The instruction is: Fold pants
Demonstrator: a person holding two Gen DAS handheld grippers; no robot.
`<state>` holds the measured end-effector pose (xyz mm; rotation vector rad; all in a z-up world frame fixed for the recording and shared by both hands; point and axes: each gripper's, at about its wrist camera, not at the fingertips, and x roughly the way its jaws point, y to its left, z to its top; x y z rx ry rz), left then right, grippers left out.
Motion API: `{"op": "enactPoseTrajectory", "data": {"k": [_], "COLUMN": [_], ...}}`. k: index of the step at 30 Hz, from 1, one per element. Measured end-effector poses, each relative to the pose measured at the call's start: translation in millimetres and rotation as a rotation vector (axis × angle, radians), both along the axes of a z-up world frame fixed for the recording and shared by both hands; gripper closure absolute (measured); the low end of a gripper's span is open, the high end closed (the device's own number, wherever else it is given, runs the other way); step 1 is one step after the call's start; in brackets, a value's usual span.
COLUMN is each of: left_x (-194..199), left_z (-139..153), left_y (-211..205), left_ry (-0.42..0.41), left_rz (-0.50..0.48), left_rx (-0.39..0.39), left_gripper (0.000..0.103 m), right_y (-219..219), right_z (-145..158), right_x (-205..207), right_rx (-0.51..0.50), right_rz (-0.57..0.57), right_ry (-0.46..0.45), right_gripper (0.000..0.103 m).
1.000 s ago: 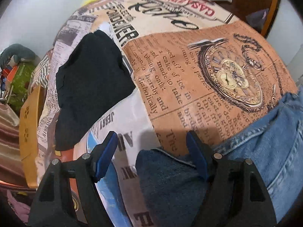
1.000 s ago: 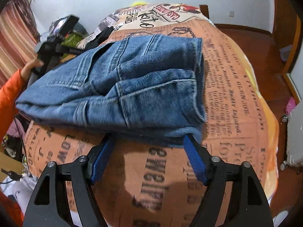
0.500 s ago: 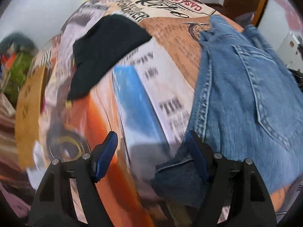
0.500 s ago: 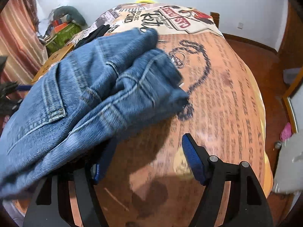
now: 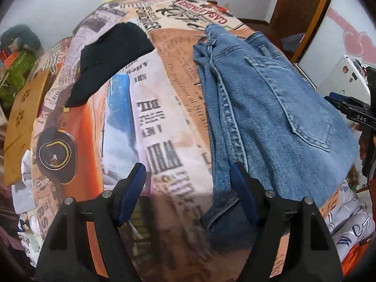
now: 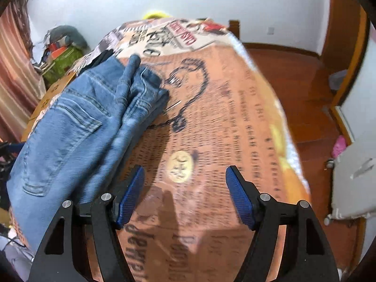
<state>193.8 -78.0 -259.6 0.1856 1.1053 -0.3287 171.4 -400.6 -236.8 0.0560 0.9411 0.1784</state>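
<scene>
Since a second ago both grippers have let go of the jeans (image 5: 270, 108), which lie folded along the bed's (image 6: 235, 122) near edge. Left gripper (image 5: 188, 192) and right gripper (image 6: 183, 195) stand wide, holding nothing.

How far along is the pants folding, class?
Done: the jeans lie folded in a compact stack on the printed bedspread. In hand: nothing; the left claw and right claw stand open and empty. Left: perhaps tidying the uneven far edge.
</scene>
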Motion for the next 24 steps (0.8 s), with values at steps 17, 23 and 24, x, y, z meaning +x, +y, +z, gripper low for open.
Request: {"op": "enactPoseTrajectory", "data": {"k": [17,23,24], "left_x": [89.1,145.8,152.7], "left_z": [75.7,45.4,39.5], "left_y": [-54.6,-88.6,-91.8], "left_ry": [-0.332,-0.238,-0.212], "left_rz": [-0.048,-0.127,-0.137], "left_rx": [-0.041,-0.014,-0.02], "left_gripper": [0.016,0.016,0.016], "right_y": [51.2,59.6,60.5], "right_z": [39.8,21.4,18.7], "right_x": [50.0,95.8,101.9], "right_rx": [-0.084,-0.016,-0.002], "right_rz": [0.023,0.078,0.082], "right_ry": [-0.23,-0.127,-0.122], "right_gripper": [0.033,0.033,0.033]}}
